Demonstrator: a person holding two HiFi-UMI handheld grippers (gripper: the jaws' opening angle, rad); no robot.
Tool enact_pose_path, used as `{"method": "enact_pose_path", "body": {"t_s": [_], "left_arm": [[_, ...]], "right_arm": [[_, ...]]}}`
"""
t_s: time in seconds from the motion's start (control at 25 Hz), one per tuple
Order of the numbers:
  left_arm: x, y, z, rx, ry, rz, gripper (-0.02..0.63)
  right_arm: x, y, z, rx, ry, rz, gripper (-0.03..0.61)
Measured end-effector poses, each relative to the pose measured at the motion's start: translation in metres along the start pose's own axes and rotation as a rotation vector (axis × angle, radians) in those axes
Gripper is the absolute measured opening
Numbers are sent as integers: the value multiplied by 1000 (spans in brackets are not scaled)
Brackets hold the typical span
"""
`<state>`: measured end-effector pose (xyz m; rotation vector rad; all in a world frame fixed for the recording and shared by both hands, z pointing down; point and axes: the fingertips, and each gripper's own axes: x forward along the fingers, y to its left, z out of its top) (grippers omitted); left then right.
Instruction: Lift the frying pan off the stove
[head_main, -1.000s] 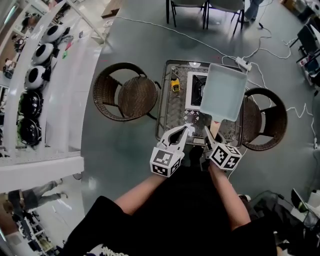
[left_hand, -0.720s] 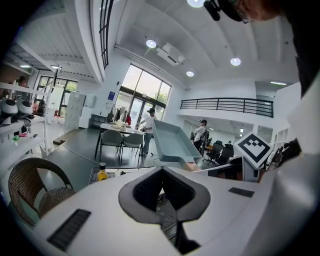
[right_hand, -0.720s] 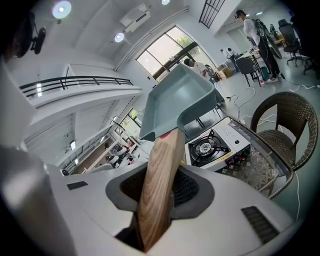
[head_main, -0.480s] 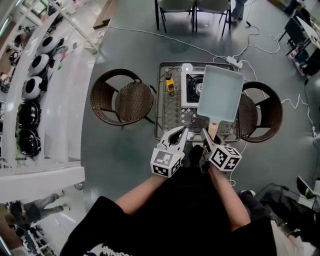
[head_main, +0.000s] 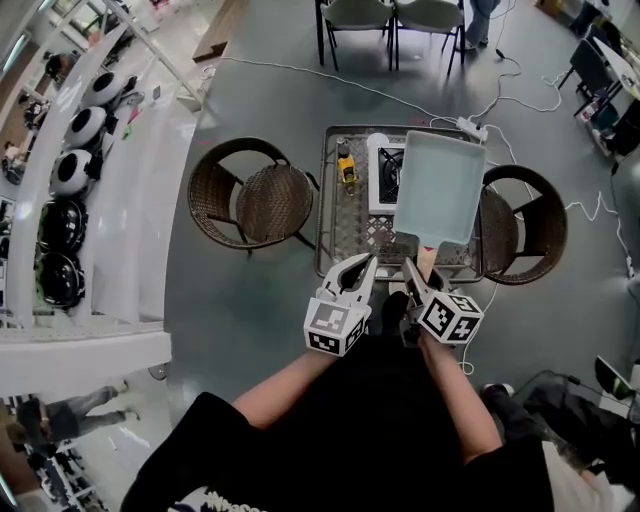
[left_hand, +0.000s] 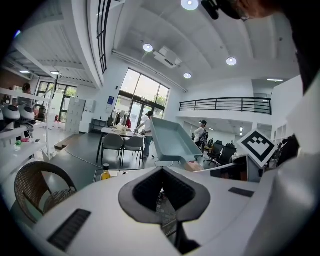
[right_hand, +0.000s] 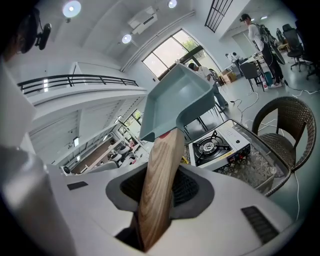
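A square pale-blue frying pan (head_main: 440, 188) with a wooden handle (head_main: 427, 258) hangs in the air above the table, clear of the white single-burner stove (head_main: 384, 172), whose right part it hides in the head view. My right gripper (head_main: 416, 272) is shut on the wooden handle (right_hand: 160, 190), and the pan (right_hand: 175, 100) tilts upward beyond it. The stove (right_hand: 217, 145) sits bare below. My left gripper (head_main: 362, 268) hovers beside the right one at the table's near edge, tips together, holding nothing. Its own view shows the pan (left_hand: 172, 140) ahead of the left gripper (left_hand: 162, 170).
The stove rests on a small glass-topped table (head_main: 350, 225) with a yellow bottle (head_main: 347, 168) at its left. Wicker chairs stand on the left (head_main: 250, 195) and right (head_main: 525, 225). A power strip (head_main: 470, 127) and cables lie behind; white shelving (head_main: 90, 180) runs along the left.
The pan stays held aloft in the right gripper and now covers a little more of the stove. Both grippers keep their places; the head view has shifted slightly.
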<state>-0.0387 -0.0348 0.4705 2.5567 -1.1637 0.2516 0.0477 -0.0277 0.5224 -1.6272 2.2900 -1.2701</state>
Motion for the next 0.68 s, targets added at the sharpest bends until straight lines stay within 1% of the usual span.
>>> {"method": "enact_pose_path", "body": {"t_s": [0.24,0.52,0.68], "left_arm": [[-12,-1,-3,-2,-5,16,8],[-21,-2,-6,2,-5,17,8],[-25,-2,-5,-7,-6,15,8]], "right_arm": [[-4,7,0,45,-28,20,123],[-7,10,-8,46,-23,20,123],[-10,19,-7,24,-32,13,124]]}}
